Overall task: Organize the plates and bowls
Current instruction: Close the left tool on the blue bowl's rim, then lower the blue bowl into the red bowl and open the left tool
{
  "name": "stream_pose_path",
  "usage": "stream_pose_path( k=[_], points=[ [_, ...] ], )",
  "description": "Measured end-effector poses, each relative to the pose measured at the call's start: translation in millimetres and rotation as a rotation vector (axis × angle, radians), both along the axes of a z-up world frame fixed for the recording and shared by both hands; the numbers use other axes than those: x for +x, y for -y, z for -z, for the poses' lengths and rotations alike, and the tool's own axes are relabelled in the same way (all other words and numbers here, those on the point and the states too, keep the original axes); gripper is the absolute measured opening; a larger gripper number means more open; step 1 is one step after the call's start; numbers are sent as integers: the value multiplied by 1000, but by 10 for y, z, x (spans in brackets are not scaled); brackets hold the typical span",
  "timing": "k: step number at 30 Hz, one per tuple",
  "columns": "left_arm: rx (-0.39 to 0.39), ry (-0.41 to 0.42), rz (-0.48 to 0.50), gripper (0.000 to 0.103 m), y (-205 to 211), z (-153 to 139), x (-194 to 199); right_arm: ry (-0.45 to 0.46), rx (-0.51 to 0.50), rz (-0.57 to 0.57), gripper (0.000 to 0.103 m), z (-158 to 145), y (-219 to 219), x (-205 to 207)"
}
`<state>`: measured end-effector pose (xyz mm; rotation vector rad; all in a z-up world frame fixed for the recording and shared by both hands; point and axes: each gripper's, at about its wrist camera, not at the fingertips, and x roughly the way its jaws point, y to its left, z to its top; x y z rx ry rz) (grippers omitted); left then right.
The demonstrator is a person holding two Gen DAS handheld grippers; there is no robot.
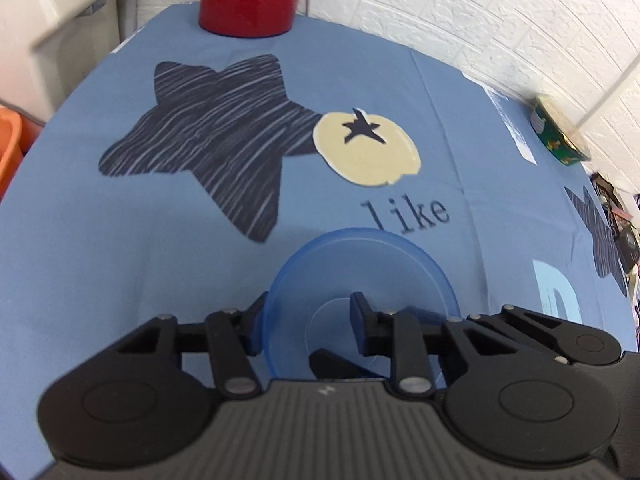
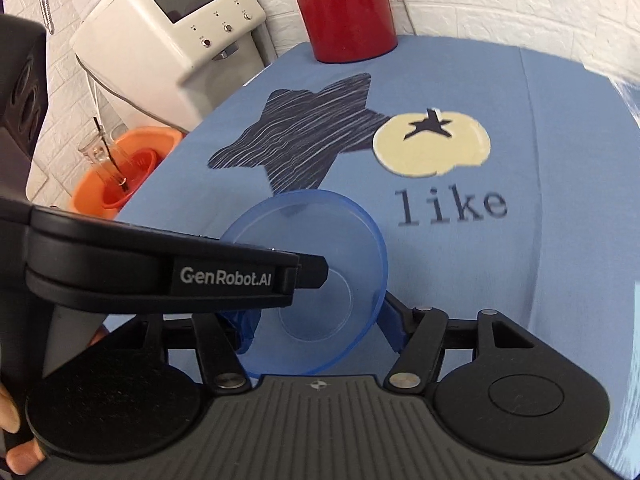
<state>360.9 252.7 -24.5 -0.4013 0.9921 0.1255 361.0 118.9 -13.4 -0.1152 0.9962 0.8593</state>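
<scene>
Translucent blue plastic makes up the bowl point(image 1: 360, 292) at the centre of both views, and it sits low over the bench point(image 1: 120, 260), whose blue cloth point(image 2: 520, 280) is printed with a dark star, a cream fruit shape and the word "like". The bowl is empty; the cloth and its round base ring show straight through it.

The left hand-held gripper point(image 1: 308, 316) straddles the bowl's near-left wall, 1 finger outside the rim and 1 inside over the base, with the jaws drawn in close to the wall. That looks like a rim pinch, the natural hold for a thin-walled bowl, though I cannot tell if the pads actually press the plastic.

The right hand-held gripper point(image 2: 316, 332) stands open, its blue-padded fingers point(image 2: 244, 332) spread either side of the same bowl, apparently steadying or about to take it. Whether they touch it is unclear.

At the far edge of the bench stands a red jug point(image 2: 344, 12), contents hidden. Off the bench to the left, an orange tub point(image 2: 120, 176) holds a clear glass vessel with a dark stick in it. A green patterned tin point(image 1: 558, 136) sits at the right edge, contents not visible. No plates are in view.
</scene>
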Motion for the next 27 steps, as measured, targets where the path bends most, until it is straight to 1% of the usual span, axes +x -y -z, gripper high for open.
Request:
stream_pose_path(
  k=[3, 8, 13, 17, 21, 24, 27],
  points=[
    [12, 17, 17, 27, 147, -90, -191, 2, -8, 2, 51, -84, 125, -190],
    [-3, 51, 57, 27, 463, -298, -545, 49, -38, 4, 51, -282, 420, -528],
    [-22, 112, 126, 27, 952, -539, -949, 116, -83, 36, 52, -502, 886, -943],
    [-26, 156, 202, 28, 1417, -674, -1261, 138, -143, 73, 52, -601, 1294, -1282],
    [-39, 149, 287, 28, 1851, -658, -1478, 137, -198, 117, 52, -653, 1691, -1574],
    [-56, 120, 349, 28, 2144, -571, -1626, 132, -219, 151, 52, -642, 1970, -1768],
    [-56, 96, 395, 28, 2410, -463, -1738, 117, -228, 182, 52, -571, 2190, -1887]
  ],
)
